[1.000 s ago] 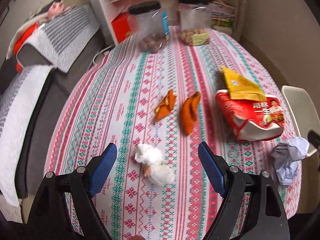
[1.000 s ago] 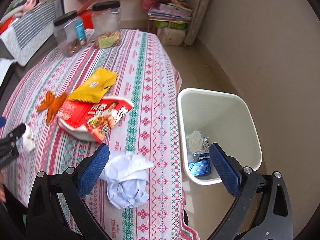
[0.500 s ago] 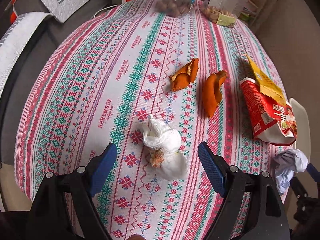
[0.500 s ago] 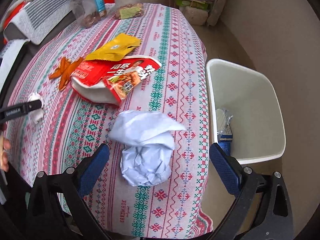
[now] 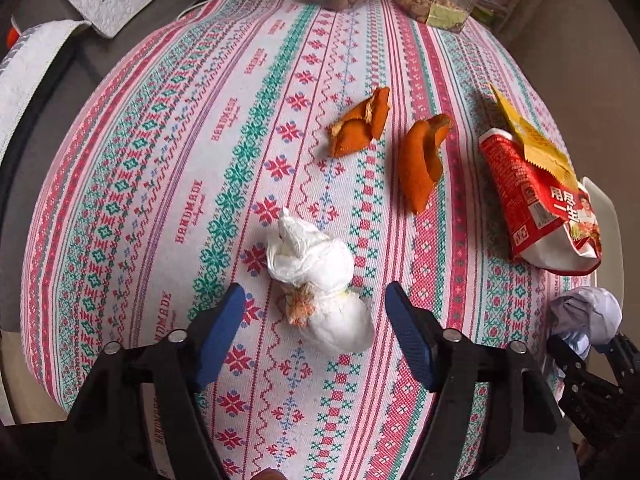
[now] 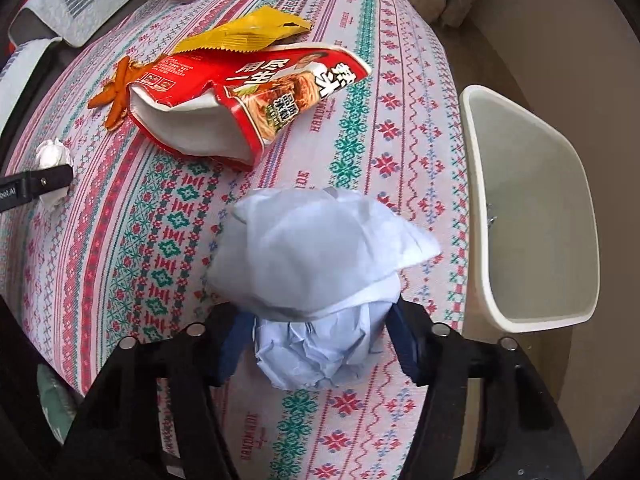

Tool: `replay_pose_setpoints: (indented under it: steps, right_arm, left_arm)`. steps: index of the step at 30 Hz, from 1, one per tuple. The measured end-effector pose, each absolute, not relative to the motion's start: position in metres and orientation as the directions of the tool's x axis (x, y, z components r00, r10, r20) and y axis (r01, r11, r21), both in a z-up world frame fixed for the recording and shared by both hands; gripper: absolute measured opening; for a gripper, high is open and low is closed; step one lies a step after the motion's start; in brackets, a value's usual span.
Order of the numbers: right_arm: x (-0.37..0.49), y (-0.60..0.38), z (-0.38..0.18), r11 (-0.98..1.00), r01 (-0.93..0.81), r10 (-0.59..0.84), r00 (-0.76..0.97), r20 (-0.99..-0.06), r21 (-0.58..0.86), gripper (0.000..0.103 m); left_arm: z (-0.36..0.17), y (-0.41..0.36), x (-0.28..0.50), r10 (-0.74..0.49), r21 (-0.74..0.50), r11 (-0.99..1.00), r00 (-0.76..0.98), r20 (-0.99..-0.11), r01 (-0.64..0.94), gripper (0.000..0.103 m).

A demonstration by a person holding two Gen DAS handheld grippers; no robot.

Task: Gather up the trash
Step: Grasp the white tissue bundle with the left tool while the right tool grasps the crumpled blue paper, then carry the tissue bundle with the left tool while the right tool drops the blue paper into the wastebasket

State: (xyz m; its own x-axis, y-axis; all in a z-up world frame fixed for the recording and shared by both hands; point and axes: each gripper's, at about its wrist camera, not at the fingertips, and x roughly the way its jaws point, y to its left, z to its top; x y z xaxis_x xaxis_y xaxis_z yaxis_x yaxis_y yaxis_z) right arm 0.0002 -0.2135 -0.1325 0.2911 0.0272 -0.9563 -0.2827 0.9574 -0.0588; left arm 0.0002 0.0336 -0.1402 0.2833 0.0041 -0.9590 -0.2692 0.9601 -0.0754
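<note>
Patterned tablecloth (image 5: 168, 152), litter everywhere, both tools down over their catch.

Left gripper (image 5: 316, 320) is closing, white tissue wad (image 5: 320, 276) between its blue pads, not touching yet. Right gripper (image 6: 316, 340) is closing too, pads right against the crumpled paper ball (image 6: 320, 280) (pale blue-white) at the table's edge, white bin (image 6: 532, 208) just beside. Orange peels (image 5: 420, 164) and red wrapper (image 6: 248, 100) lie beyond.
</note>
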Motion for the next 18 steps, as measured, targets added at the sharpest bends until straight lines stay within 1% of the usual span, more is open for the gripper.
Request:
replay_pose_setpoints:
  steps: [2,4,6,13,18]
  right_arm:
    - [0.001,-0.214,-0.130,0.961,-0.275,0.046,0.295,-0.954,-0.038,0.055]
    - [0.002,-0.215,-0.127,0.964,-0.266,0.068,0.298,-0.952,-0.014,0.053]
    - [0.002,-0.213,-0.123,0.963,-0.270,0.087,0.305,-0.948,0.001,0.051]
    - [-0.009,-0.192,-0.089,0.928,-0.369,0.190,0.356,-0.915,0.049,0.050]
    - [-0.017,-0.164,-0.065,0.888,-0.454,0.277,0.409,-0.870,0.069,0.051]
  left_arm:
    - [-0.143,0.034,0.000,0.004,-0.075,0.960,0.282,-0.959,-0.271,0.060]
    - [-0.142,0.034,0.001,0.015,-0.067,0.961,0.293,-0.956,-0.268,0.052]
    - [-0.140,0.034,0.002,0.010,-0.073,0.964,0.309,-0.951,-0.255,0.038]
    - [-0.130,0.033,0.000,0.009,-0.078,0.970,0.358,-0.934,-0.230,0.035]
    - [-0.116,0.039,-0.006,0.030,-0.071,0.970,0.405,-0.914,-0.232,0.035]
